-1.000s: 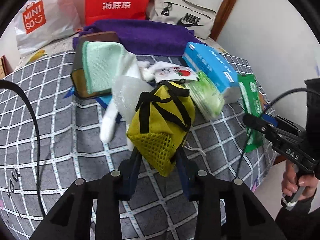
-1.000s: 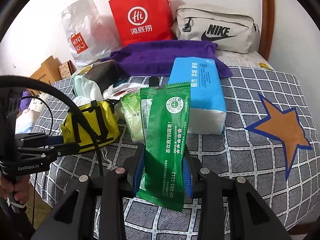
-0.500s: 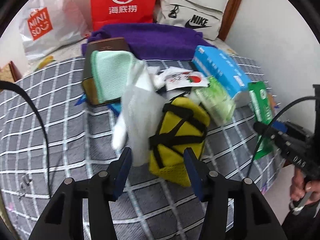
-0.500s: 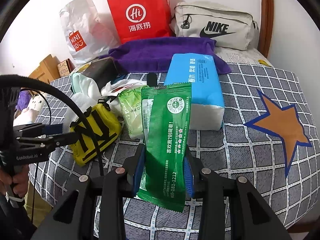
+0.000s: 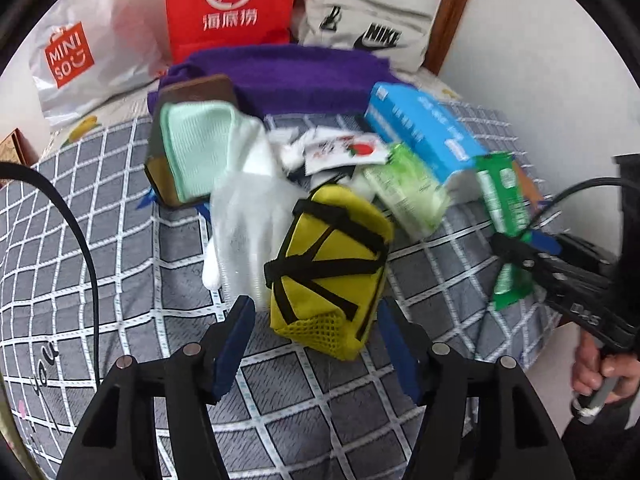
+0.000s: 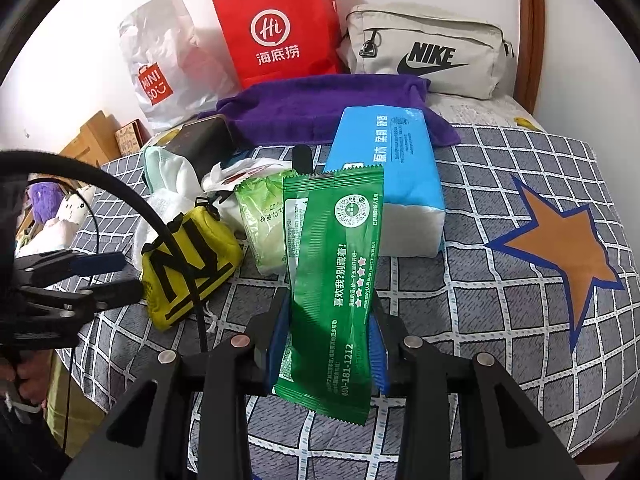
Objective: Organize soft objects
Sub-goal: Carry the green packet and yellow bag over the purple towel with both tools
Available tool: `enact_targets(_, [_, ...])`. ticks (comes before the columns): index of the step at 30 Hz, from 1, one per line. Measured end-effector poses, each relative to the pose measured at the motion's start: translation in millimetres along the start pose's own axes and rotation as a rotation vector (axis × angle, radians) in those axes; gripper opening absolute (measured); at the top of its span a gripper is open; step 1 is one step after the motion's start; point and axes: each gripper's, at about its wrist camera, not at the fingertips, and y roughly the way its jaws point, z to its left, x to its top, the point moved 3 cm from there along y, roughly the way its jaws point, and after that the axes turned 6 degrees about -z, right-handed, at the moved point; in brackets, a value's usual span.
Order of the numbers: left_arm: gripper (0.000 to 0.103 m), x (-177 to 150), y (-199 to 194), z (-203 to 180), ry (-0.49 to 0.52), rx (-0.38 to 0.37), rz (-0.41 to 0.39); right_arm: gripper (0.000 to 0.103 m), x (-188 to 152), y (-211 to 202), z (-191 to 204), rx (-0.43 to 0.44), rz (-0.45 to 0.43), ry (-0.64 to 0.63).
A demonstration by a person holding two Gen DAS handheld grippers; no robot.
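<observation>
Here, grey checked bedspread [image 6: 500, 184] against white wall, left gripper [image 5: 316, 320] fingers opening around yellow pouch [image 5: 328, 264], right gripper [image 6: 326, 332] pinching green packet [image 6: 332, 280]

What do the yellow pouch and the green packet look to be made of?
Yellow pouch: seemingly matte woven fabric with black webbing straps and a mesh end panel; it sags softly. Green packet: likely glossy plastic film, given its sheen, printed text and serrated, crimped ends.

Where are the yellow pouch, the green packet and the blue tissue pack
yellow pouch [image 5: 332, 264], left wrist view, on its yellow side panel between the black straps.
green packet [image 6: 336, 292], right wrist view, on the middle of its printed face.
blue tissue pack [image 6: 384, 140], right wrist view, on its blue top face.
</observation>
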Motion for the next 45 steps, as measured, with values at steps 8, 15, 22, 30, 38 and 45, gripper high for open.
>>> enact_targets(8, [0.040, -7.8, 19.7, 3.8, -0.017, -0.028, 0.042, 0.037, -0.7, 2.3, -6.7, -0.010, 0.009, 0.017])
enact_targets(15, [0.038, -5.1, -0.7, 3.9, -0.019, -0.081, -0.002, 0.037, -2.5, 5.1, -10.9, -0.009, 0.016, 0.029])
enact_targets(22, [0.038, 5.2, -23.6, 12.8, -0.031, -0.096, -0.056, 0.036, 0.8, -3.5, -13.2, -0.014, -0.009, 0.033])
enact_targets(30, [0.038, 26.3, -37.6, 15.2, -0.024, -0.102, -0.096, 0.034, 15.0, -18.9, -8.5, 0.001, -0.044, 0.015])
enact_targets(38, [0.038, 54.6, -47.0, 19.7, -0.030, -0.113, -0.132, 0.034, 38.1, -34.0, 2.1, 0.054, -0.077, -0.007])
enact_targets(45, [0.038, 90.8, -51.3, 31.6, -0.034, -0.099, -0.171, 0.034, 73.2, -33.5, 5.0, 0.047, -0.108, -0.021])
